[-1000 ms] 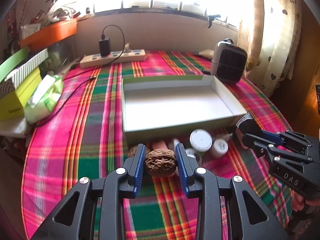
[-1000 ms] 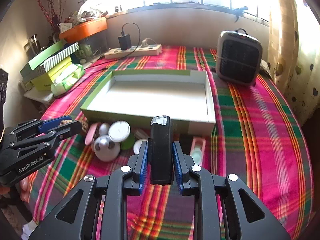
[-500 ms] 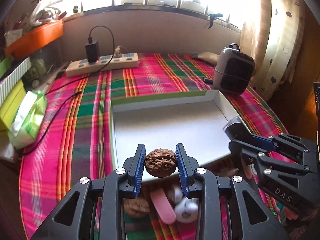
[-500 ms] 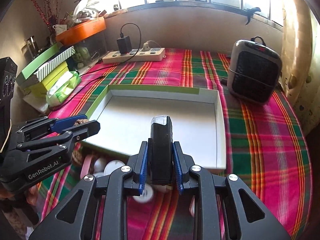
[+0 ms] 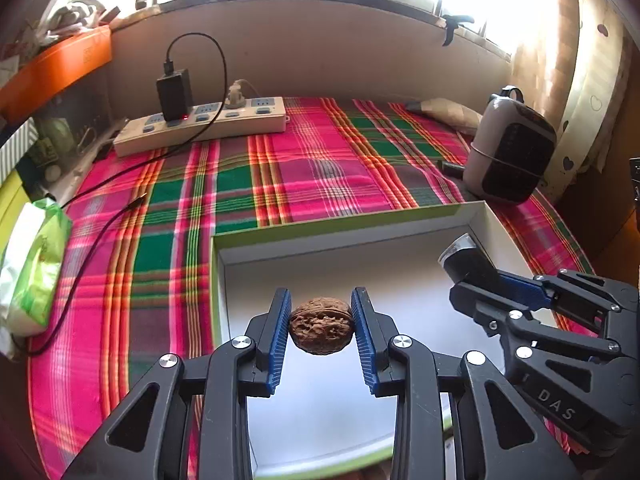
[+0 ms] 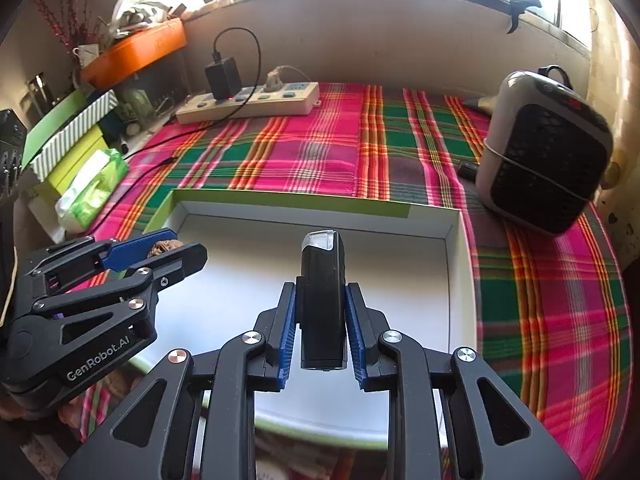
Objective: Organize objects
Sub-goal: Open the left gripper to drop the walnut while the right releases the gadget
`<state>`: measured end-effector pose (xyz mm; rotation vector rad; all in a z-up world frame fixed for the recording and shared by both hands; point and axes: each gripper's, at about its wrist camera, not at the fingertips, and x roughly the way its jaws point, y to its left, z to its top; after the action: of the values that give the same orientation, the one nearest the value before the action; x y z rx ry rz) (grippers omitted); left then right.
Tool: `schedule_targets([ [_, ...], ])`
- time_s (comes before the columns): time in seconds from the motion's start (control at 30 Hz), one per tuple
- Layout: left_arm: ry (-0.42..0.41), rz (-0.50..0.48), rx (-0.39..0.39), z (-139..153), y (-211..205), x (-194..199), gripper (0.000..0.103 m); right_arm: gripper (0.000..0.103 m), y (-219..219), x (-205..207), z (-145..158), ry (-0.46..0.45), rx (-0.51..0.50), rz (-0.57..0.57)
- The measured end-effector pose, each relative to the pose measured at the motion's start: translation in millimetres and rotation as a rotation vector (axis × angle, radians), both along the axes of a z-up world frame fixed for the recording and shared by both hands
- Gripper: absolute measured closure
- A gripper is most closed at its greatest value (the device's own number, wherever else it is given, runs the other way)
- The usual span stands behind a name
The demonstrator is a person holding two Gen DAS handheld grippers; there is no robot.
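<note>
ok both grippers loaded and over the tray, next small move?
Probably lower both a little, then open. The left gripper holds the walnut and the right gripper the black device, both above the white tray, whose visible floor is bare, so dropping from height risks a bounce.

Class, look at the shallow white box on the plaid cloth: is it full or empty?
Empty. The white box shows only bare floor; the walnut and the black device are held in claws above it.

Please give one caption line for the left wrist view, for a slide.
Left gripper holds a walnut over the white tray; right gripper carries a black device.
</note>
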<state>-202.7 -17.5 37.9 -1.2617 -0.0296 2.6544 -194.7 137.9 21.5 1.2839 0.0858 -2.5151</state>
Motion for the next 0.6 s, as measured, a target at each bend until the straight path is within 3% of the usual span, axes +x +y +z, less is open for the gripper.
schedule_targets([
  [0.6, -0.052, 0.006, -0.024, -22, 0, -28, 0.074, 0.078, -2, -25, -21, -0.050, 0.033, -0.037],
])
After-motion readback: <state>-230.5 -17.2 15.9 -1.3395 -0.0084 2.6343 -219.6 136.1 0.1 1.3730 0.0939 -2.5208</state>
